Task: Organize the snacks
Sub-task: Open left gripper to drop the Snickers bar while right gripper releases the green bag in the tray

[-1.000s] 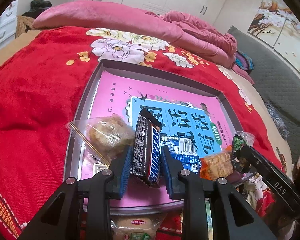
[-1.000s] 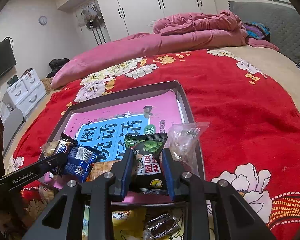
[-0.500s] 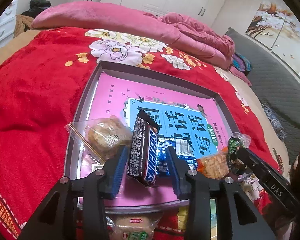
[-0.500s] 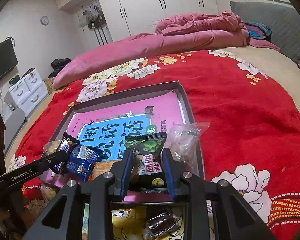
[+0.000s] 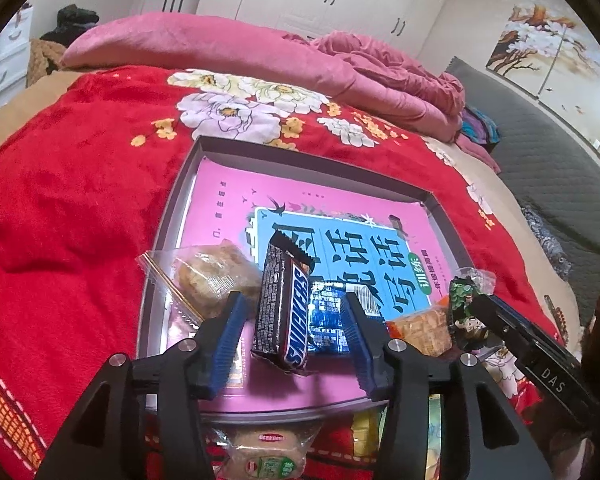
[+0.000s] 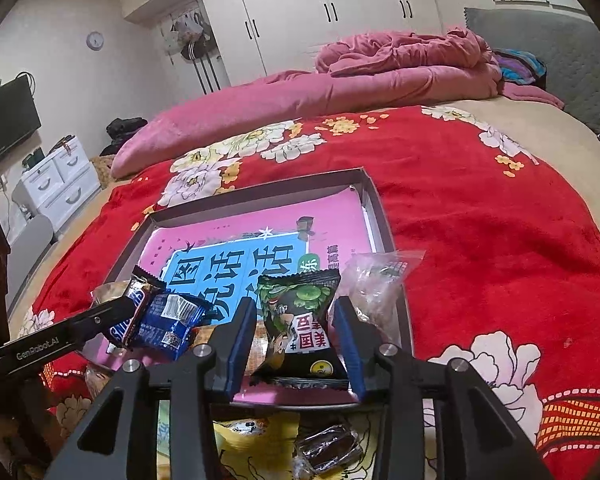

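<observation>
We count one tray (image 5: 168, 216); one book (image 5: 340, 248) in it; five snack packets along its near edge; two grippers; three more packets lie below the tray.

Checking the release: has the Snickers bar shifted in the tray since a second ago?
Barely. The Snickers bar stands propped on the pink book against the blue wrapper as before. The left claw has just been opening; its pads now stand clear of the bar.

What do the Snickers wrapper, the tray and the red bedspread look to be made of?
Snickers wrapper: glossy plastic film, judging by its sheen and crimped, zigzag end. Tray: probably cardboard, matte grey, with thin straight walls; could be thin board or plastic. Red bedspread: plush fleece-like fabric, soft fuzzy nap and printed flowers.
</observation>
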### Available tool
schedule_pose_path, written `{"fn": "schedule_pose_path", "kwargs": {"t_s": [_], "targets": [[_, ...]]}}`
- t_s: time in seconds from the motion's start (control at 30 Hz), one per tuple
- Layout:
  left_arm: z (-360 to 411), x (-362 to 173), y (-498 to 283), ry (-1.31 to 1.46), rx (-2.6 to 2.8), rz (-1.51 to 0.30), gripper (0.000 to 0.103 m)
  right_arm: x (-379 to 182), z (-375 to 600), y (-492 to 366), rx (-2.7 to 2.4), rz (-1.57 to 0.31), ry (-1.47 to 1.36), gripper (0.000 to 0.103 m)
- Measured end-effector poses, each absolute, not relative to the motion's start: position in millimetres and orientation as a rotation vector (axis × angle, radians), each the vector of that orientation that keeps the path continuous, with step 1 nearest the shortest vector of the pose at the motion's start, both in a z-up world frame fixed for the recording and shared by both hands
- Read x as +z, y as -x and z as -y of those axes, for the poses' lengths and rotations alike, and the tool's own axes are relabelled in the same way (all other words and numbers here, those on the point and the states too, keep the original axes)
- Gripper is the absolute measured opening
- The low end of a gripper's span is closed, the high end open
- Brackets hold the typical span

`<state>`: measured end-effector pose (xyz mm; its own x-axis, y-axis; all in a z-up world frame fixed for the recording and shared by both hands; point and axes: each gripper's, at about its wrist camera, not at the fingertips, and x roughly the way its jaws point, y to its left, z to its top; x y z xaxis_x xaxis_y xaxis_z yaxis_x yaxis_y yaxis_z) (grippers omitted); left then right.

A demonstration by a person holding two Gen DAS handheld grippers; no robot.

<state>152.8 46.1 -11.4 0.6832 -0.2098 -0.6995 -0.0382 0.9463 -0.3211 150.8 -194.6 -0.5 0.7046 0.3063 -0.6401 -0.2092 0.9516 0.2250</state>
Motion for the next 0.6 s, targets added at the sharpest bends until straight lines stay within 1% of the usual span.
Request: {"fn": "schedule_pose_path", "kwargs": {"t_s": [0.07,0.13,0.2,0.43,0.53,0.6], "targets": [[-46.5,-9.3,-151.7,0.318,-0.096,-0.808,0.059,0.6,194.9,-150.8,0.287,-0.731,-0.139,0.043],[-46.7,-7.5,-150.1,0.312,-0.095,-0.8,0.061,2.9,195.9,-148.7,0.289,-0.716,-0.142,0.045],[-46.8,-5.4,-149.3,0.307,-0.094,-0.792,0.063,6.3,196.1,-147.1,0.292,-0.698,-0.138,0.05],[-49.0,-1.8,-146.7,0.304,-0.091,-0.774,0.07,10.3,197.7,-145.5,0.29,-0.677,-0.14,0.051],[-49.6,-0.2,-145.9,0.304,-0.094,-0.768,0.074,11.6,199.7,-145.2,0.288,-0.671,-0.144,0.053],[-50.2,1.1,-145.3,0.305,-0.096,-0.764,0.074,11.8,201.0,-145.4,0.285,-0.671,-0.146,0.055]]}}
